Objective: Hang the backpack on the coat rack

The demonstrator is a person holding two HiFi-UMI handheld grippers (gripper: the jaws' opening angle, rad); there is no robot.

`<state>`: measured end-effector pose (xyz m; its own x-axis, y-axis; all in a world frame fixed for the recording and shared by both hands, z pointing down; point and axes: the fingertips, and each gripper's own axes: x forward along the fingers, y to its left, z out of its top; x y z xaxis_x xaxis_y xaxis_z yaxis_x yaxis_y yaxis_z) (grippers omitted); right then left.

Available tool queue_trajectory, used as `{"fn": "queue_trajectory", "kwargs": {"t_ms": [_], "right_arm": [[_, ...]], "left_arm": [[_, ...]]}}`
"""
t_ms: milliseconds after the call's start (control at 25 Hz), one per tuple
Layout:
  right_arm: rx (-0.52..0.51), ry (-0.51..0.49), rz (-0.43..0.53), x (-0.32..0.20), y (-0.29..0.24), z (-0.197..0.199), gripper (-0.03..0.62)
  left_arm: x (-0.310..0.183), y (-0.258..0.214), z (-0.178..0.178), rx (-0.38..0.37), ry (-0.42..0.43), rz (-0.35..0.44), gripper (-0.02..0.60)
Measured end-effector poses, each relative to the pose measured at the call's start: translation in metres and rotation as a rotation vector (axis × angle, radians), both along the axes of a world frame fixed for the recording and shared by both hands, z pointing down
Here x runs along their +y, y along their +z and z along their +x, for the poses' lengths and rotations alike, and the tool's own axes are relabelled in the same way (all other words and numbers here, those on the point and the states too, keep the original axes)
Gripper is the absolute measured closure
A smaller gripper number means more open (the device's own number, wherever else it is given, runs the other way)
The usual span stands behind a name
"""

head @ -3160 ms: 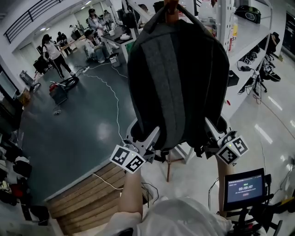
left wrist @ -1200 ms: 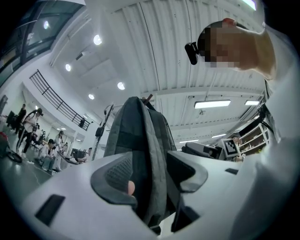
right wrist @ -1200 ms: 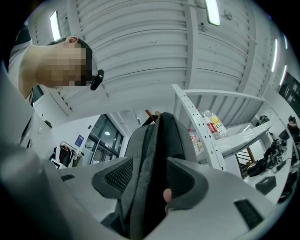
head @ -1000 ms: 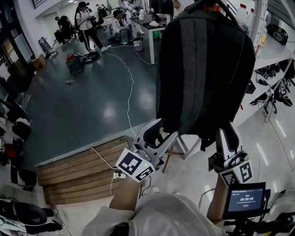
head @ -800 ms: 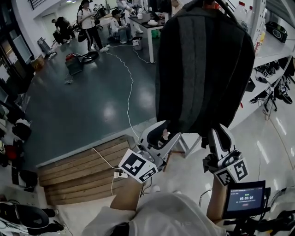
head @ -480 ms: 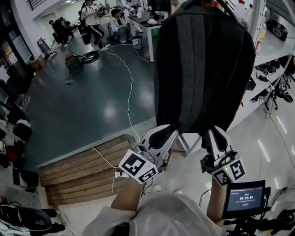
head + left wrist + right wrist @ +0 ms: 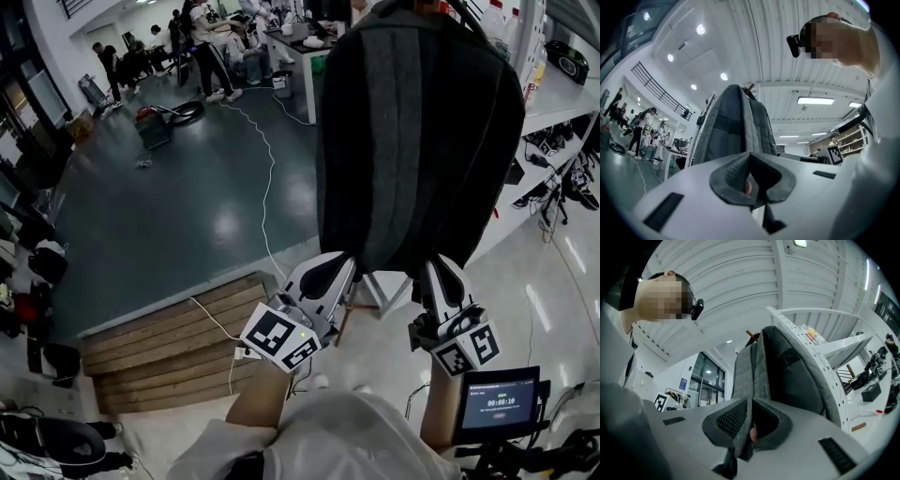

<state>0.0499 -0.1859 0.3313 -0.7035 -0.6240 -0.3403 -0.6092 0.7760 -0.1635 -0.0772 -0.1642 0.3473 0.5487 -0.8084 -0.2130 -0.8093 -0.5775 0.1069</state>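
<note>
White short-sleeved shirt

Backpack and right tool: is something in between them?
Nothing is. The right gripper view shows grey fabric of the backpack running straight down into the shut right tool, pinched there.

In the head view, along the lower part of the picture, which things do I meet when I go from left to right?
wooden steps → left gripper → right gripper → small screen
</note>
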Motion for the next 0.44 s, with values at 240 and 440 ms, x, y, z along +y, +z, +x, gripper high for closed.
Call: {"fn": "queue_trajectory", "kwargs": {"t_ms": [240, 440], "right_arm": [[-0.007, -0.007, -0.002, 0.0002, 0.0001, -0.0011, 0.549], [-0.009, -0.008, 0.0, 0.0003, 0.0004, -0.0006, 0.549]], "left_arm": [[-0.0002, 0.0006, -0.0041, 0.005, -0.01, -0.004, 0.574], [0.0005, 0.0017, -0.0005, -0.008, -0.004, 0.002, 0.574]]}}
